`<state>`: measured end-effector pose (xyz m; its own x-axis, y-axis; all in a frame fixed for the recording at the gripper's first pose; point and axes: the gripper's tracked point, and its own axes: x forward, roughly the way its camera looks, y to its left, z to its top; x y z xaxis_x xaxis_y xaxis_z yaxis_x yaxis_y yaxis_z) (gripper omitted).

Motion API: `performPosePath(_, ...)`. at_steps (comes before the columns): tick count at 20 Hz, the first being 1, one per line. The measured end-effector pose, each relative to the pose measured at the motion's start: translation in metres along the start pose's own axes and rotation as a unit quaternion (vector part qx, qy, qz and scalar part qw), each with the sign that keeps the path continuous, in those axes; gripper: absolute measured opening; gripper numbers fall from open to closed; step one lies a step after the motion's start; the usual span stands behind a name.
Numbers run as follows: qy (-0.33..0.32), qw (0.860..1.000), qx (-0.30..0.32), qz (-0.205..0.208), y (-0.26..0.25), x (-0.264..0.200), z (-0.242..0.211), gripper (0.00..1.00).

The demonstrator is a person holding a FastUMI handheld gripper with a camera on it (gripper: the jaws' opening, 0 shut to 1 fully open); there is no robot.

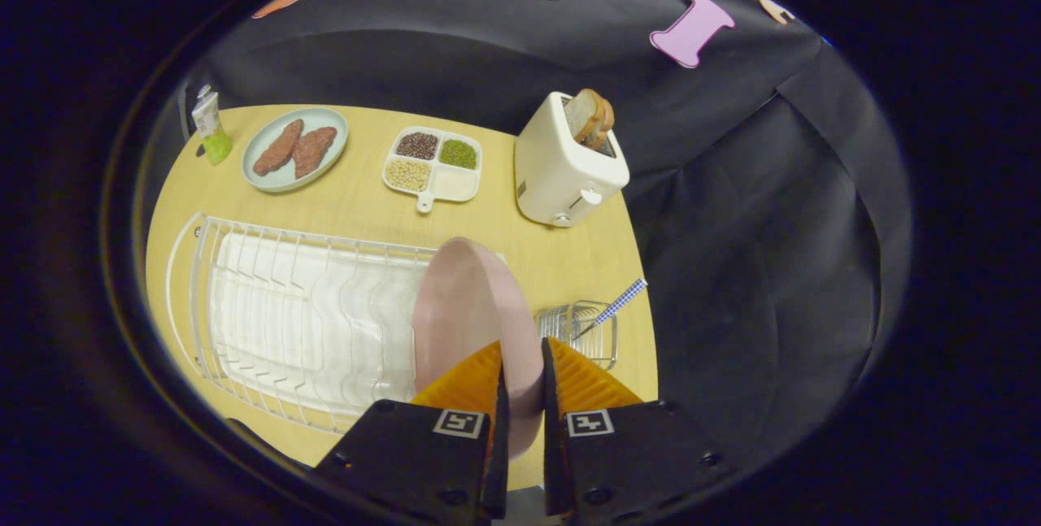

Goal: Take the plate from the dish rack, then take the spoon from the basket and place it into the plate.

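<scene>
On the table [358,209] the dish rack [301,323] lies along the left edge, the plate [463,306] upright at its right end between the gripper [520,384] fingers — basket [581,331] with spoon [618,304] by the right edge, toaster [565,164] at the far right corner.

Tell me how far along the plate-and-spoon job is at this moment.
Done: the hand-held gripper has closed on the pink plate, which stands on edge at the dish rack's end. In hand: getting the plate clear of the rack. Left: setting it down, then moving the spoon, still in the basket, onto it.
</scene>
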<state>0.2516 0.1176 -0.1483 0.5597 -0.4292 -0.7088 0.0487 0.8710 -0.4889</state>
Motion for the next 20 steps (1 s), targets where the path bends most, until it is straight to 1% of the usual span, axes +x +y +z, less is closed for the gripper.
performPosePath(2, -0.038, 0.999, 0.005, -0.03, -0.001, -0.005, 0.007, 0.23)
performPosePath(5, -0.084, 0.995, 0.01, -0.058, -0.004, -0.019, 0.01, 0.23)
performPosePath(7, -0.102, 0.993, 0.017, -0.061, -0.009, -0.031, 0.008, 0.23)
performPosePath(8, -0.104, 0.993, 0.017, -0.055, -0.011, -0.038, 0.003, 0.23)
performPosePath(11, -0.115, 0.993, 0.032, -0.004, -0.019, -0.057, -0.017, 0.23)
performPosePath(13, -0.114, 0.992, 0.049, 0.034, -0.027, -0.066, -0.038, 0.23)
performPosePath(17, -0.091, 0.986, 0.08, 0.116, -0.031, -0.076, -0.096, 0.23)
performPosePath(19, -0.084, 0.981, 0.098, 0.148, -0.031, -0.078, -0.124, 0.23)
performPosePath(20, -0.08, 0.979, 0.096, 0.163, -0.027, -0.076, -0.139, 0.23)
